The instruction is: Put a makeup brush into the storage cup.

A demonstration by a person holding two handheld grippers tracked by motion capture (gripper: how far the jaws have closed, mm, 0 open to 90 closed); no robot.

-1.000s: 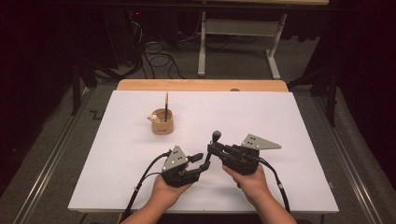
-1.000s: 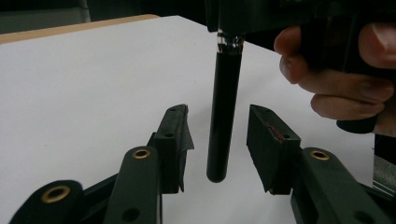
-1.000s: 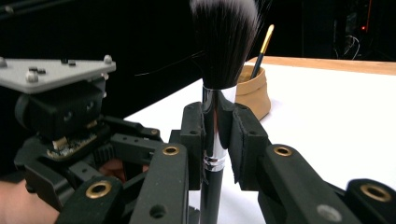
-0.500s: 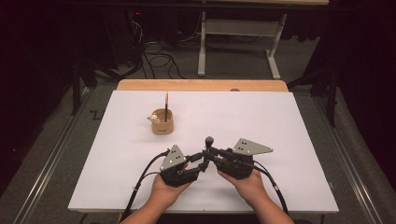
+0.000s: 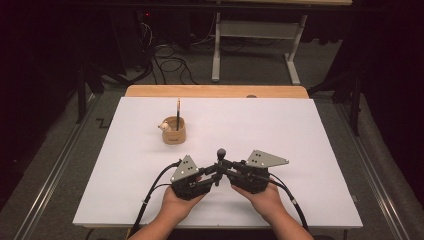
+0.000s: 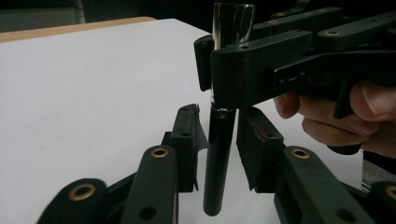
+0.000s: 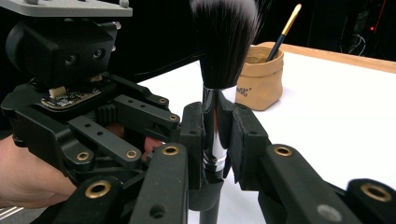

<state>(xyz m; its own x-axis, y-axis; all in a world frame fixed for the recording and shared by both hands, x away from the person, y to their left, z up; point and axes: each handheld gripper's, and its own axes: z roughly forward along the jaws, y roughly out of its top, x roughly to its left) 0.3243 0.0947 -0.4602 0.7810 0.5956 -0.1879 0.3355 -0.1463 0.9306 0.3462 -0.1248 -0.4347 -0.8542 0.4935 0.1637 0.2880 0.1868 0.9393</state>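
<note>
A makeup brush (image 7: pixel 224 42) with a dark, white-tipped head, a silver ferrule and a black handle (image 6: pixel 218 154) stands upright near the table's front edge. My right gripper (image 7: pixel 215 135) is shut on the ferrule, and from above it meets the brush (image 5: pixel 221 151) from the right. My left gripper (image 6: pixel 219 144) has its jaws on either side of the black handle below the right gripper (image 6: pixel 224 70). They have just been closing, and a thin gap remains at one pad. Seen from above, the left gripper (image 5: pixel 216 175) sits directly left of the brush.
A small tan cup (image 5: pixel 174 131) stands at the table's (image 5: pixel 300 130) middle left, with a thin gold-handled brush (image 5: pixel 178 107) upright in it and a pale round thing at its rim. A wooden strip (image 5: pixel 215 91) runs along the far edge. Cables trail off the front.
The right gripper carried the brush left and slightly nearer, bringing it to the left gripper. The left gripper's jaws narrowed around the brush handle.
</note>
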